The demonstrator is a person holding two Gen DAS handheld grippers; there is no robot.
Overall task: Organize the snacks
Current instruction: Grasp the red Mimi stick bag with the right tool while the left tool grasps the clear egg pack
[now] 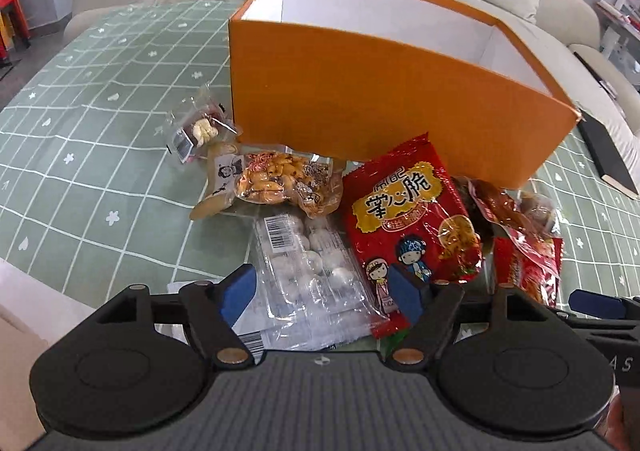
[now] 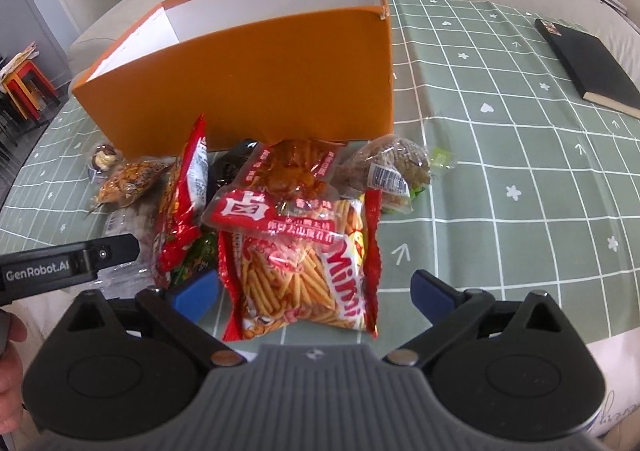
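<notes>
Right now both grippers hang over a heap of snack bags that lies just in front of the big orange box (image 1: 384, 99). The box stands open on the green checked surface (image 1: 100, 123), and what shows of its white inside looks bare, so I think the tidying has hardly begun and this is the reaching step, before any bag is picked.

The left gripper (image 1: 324, 293) has its jaws wide, with nothing pinched. Between its blue pads lies a clear bag of white balls (image 1: 308, 263), in front of the box and a little nearer to us. The edge of a red bag with cartoon children (image 1: 412, 223) sits by the right pad, also in front of the box.

The right gripper (image 2: 316, 297) has wide jaws too, and they hold nothing. A red bag of yellow sticks (image 2: 308, 275) lies between its pads, in front of the box's right half. Another red packet (image 2: 280, 187) rests on top of its far end, closer to the box.

Next, I think each gripper must go lower until its pads sit on both sides of one bag, then squeeze, lift, and carry it over the box wall. The clear bag looks slippery and flat, so it may slide. The stick bag has that other packet on it, which could tumble off when it rises.
</notes>
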